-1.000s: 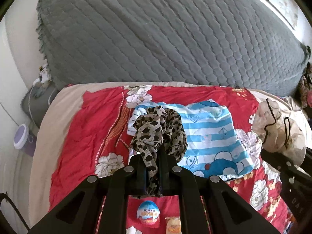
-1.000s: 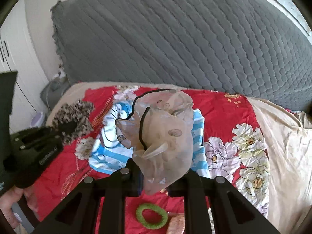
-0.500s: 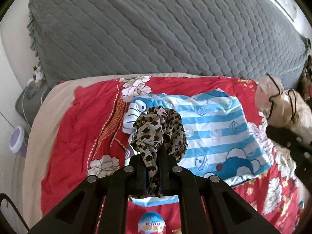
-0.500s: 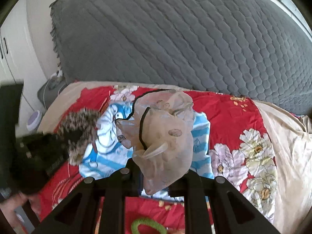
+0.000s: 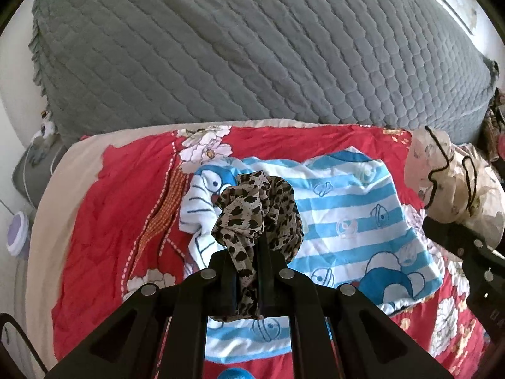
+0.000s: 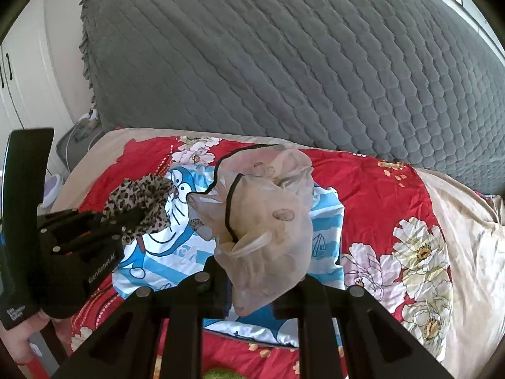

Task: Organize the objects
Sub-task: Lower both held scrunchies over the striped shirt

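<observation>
My left gripper (image 5: pixel 246 252) is clamped on a bunched leopard-print scarf (image 5: pixel 257 213), and my right gripper (image 6: pixel 252 271) is clamped on a sheer beige scarf with a black edge (image 6: pixel 263 218). Both bundles hang above the blue-striped cartoon cloth (image 5: pixel 353 221) spread on the red floral bedspread (image 5: pixel 120 214).

A grey quilted headboard cover (image 5: pixel 252 50) rises behind the bed; a red floral sheet (image 6: pixel 372 195) covers the beige mattress (image 6: pixel 467 221).

Left gripper (image 5: pixel 246 252): matte black, round silver screws; white "GenRobot.AI" lettering on its side; right gripper (image 6: pixel 252 271) alike.
</observation>
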`<state>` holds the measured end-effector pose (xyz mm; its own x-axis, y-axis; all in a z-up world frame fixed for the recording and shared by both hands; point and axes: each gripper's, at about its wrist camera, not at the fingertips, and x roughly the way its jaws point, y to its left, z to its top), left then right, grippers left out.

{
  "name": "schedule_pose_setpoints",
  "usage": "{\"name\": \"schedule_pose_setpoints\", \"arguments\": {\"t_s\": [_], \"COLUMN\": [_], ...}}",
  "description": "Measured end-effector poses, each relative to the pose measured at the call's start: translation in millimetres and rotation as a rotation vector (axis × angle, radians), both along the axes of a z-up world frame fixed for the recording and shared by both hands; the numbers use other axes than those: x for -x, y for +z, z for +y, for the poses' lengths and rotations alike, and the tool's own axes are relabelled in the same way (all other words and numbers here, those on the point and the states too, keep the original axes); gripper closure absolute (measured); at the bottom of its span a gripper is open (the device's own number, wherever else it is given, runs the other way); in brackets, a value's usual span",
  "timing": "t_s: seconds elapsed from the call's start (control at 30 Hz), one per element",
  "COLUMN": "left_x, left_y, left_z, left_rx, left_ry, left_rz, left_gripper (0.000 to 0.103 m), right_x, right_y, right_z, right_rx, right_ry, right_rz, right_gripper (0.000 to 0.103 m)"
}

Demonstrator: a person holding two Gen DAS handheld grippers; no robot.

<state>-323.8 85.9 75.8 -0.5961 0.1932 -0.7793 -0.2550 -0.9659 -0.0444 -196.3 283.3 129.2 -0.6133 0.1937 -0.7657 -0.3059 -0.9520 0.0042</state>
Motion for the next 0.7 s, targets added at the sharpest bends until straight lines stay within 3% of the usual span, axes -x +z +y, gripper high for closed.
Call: {"name": "schedule_pose_setpoints", "arguments": {"t_s": [0.23, 0.7], "left_x": [8.3, 19.3], "left_y": [-5.8, -49.2], "left_z": [3.1, 13.4], "left_rx": [-0.030, -0.001], "left_ry": [-0.005, -0.039], "left_rz": [-0.004, -0.056], "left_gripper": [0.094, 0.094], "right_x": [6.6, 26.6], "right_y": [-12.9, -64.5], "right_z": [8.1, 14.5], "right_rx": [0.013, 0.072], "right_ry": [0.007, -0.006], "right_rz": [-0.013, -0.088], "right_gripper": [0.086, 0.086]}}
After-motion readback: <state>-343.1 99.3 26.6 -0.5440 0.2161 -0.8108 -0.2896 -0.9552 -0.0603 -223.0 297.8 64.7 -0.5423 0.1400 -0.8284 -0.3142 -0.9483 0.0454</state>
